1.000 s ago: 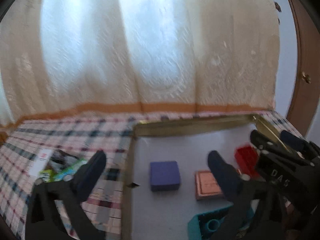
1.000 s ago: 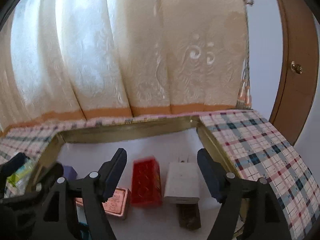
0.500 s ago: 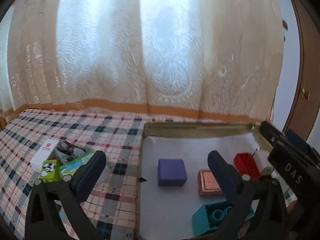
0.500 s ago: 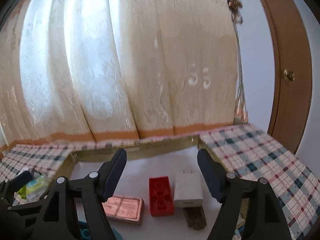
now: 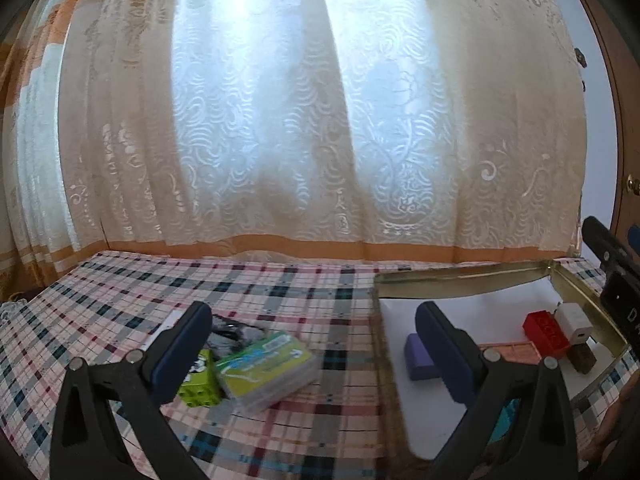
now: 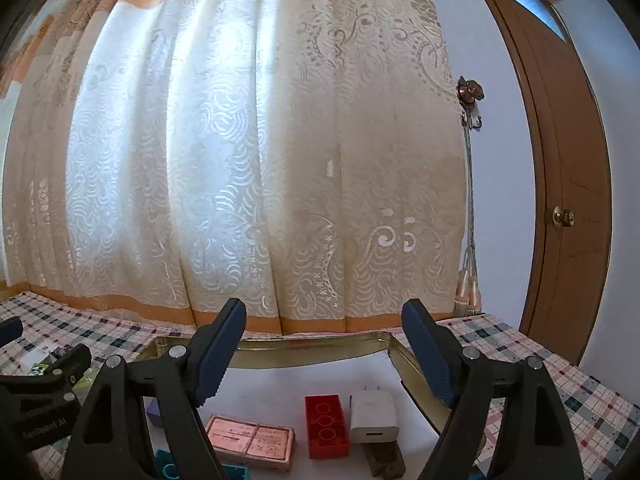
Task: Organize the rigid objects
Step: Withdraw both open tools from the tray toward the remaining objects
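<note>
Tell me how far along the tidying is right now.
Partly done. The tray already holds the red brick, white charger, pink box, purple block and others. Both the left gripper and right gripper are empty. Still on the cloth: the green packet and small items beside it.

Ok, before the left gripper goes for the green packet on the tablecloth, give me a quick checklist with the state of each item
1. Left gripper jaws open, nothing between them: ok.
2. Right gripper jaws have just been opening, nothing between them: ok.
3. Green packet lies in plain view on the tablecloth: ok.
4. Packet free of neighbours: not ok, a small green box sits against it.
5. Bare floor in the gold-rimmed tray: ok.
6. Packet rigid: cannot tell.
</note>
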